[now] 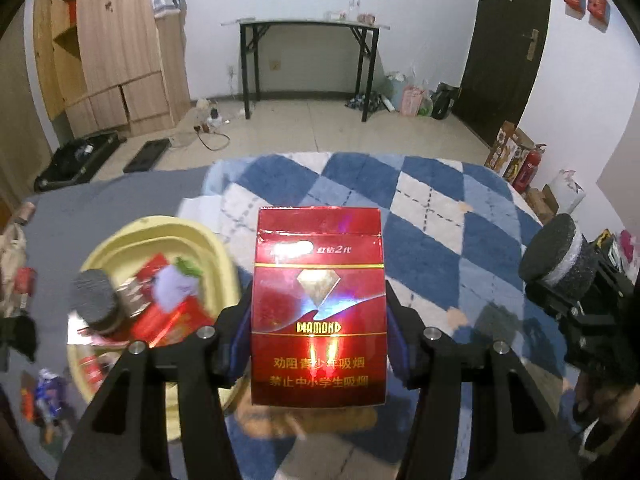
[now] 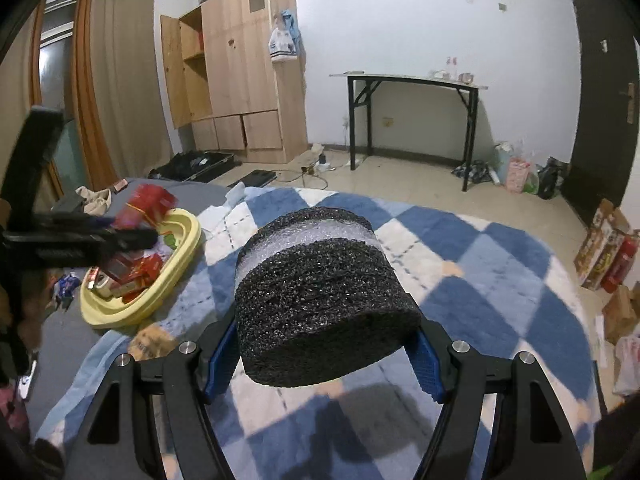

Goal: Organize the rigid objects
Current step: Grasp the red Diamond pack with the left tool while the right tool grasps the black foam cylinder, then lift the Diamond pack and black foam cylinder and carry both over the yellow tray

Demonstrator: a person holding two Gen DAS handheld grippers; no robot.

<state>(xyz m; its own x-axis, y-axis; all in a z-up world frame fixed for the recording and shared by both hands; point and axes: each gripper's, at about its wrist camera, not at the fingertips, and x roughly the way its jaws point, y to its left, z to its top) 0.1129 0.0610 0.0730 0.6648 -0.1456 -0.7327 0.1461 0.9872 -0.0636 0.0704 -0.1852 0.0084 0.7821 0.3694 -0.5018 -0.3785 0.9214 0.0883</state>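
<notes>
My left gripper (image 1: 318, 340) is shut on a red cigarette box (image 1: 319, 304) marked DIAMOND, held upright above the blue and white checked blanket (image 1: 420, 200). My right gripper (image 2: 320, 344) is shut on a black foam roll (image 2: 320, 300) with a white band round it, lifted over the same blanket. That foam roll (image 1: 556, 252) and the right gripper show at the right edge of the left wrist view. A yellow basin (image 1: 208, 240) at the left holds red boxes, a dark round piece and other small items. The basin (image 2: 180, 276) and the left gripper (image 2: 132, 236) appear at the left of the right wrist view.
The blanket lies on a grey bed (image 1: 120, 196). Loose small items (image 1: 48, 392) lie beside the basin. Beyond are a tiled floor, a black-legged table (image 1: 308, 28), a wooden wardrobe (image 1: 116, 40), a dark door (image 1: 504, 40) and boxes (image 1: 512, 156) by the wall.
</notes>
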